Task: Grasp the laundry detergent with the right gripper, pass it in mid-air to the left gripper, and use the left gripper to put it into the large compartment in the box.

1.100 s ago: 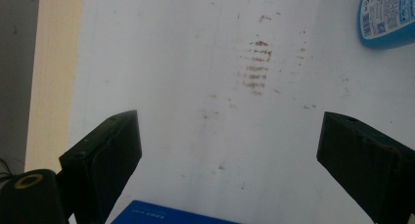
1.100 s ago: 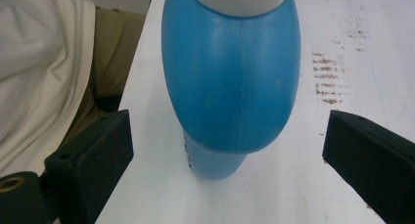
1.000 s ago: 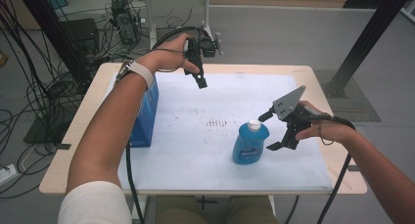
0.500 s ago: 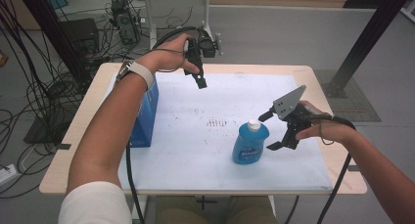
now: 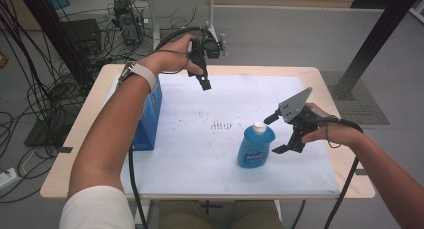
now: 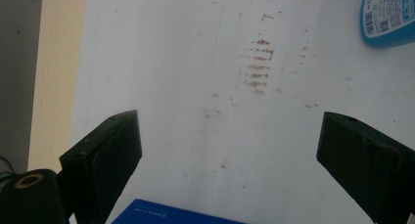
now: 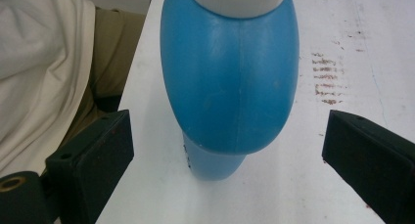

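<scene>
Printed label on blue bottle (image 5: pixel 255 146) too small to read, back label with barcode and fine print in left gripper view (image 6: pixel 389 13) illegible, faint white lettering on blue box (image 6: pixel 156 214) unreadable

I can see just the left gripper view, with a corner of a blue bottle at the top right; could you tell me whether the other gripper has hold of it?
Observer: No. The right gripper has its jaws open either side of the blue bottle, not touching.
Operator: Thank you. Is the bottle standing?
Observer: Yes, upright, with its white cap on top.
Operator: And the blue edge at my bottom?
Observer: It is a blue box standing at the white mat's left edge.
</scene>
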Motion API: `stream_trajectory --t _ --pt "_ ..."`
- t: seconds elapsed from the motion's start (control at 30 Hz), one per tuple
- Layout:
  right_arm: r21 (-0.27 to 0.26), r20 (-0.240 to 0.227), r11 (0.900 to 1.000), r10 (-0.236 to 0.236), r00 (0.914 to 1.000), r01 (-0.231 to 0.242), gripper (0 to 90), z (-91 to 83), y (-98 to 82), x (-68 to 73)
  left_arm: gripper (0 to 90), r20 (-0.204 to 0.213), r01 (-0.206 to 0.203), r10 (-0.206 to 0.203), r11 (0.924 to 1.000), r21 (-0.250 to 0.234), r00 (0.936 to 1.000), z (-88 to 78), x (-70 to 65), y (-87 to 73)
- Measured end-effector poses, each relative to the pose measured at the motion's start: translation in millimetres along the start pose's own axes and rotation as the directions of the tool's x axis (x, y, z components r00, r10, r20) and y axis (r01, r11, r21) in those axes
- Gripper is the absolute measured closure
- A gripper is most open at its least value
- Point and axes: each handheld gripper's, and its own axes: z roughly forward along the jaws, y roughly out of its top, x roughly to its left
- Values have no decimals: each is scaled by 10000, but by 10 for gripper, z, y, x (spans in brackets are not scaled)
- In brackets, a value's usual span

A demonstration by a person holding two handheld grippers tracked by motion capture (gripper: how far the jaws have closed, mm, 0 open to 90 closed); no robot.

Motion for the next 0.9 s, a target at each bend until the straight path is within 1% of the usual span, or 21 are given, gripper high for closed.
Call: stream_trajectory --t 0.9 --pt "-26 58 10000 23 10000 -22 48 10 -8 -7 99 -19 -12 12 10000 21 10000 3 1 2"
